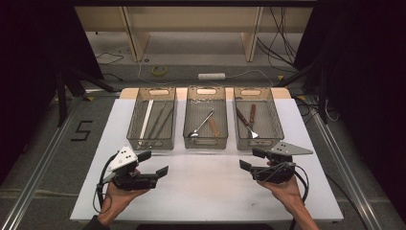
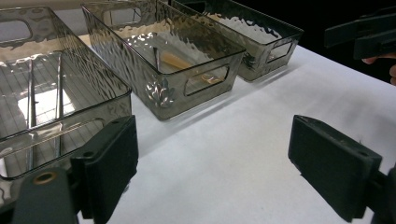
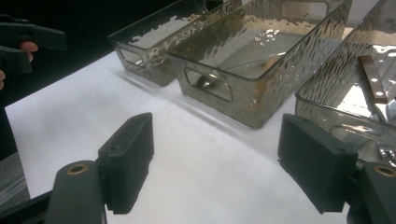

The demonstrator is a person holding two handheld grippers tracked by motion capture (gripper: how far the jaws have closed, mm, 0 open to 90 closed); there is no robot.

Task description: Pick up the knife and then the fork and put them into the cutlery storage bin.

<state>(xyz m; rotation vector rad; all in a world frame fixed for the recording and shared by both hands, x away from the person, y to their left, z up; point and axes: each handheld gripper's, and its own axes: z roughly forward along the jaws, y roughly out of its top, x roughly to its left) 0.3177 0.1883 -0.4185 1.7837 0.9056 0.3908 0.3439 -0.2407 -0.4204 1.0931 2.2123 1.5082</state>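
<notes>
Three smoked clear bins stand in a row at the back of the white table top (image 1: 206, 187). The left bin (image 1: 152, 145) holds long thin sticks (image 1: 146, 120). A spoon (image 1: 201, 125) lies in the middle bin (image 1: 206, 143). The right bin (image 1: 256, 142) holds a fork (image 1: 246, 125) and a wooden-handled piece (image 3: 371, 79). My left gripper (image 1: 154, 163) (image 2: 215, 163) hovers open in front of the left bin with nothing between its jaws. In front of the right bin, my right gripper (image 1: 252, 159) (image 3: 219, 168) is open and holds nothing.
Bare white surface lies between the two grippers and the bins. The table's front edge is close under both hands. Beyond the bins are a floor with cables (image 1: 158, 71) and wooden furniture legs (image 1: 251, 38). Dark stands flank the table.
</notes>
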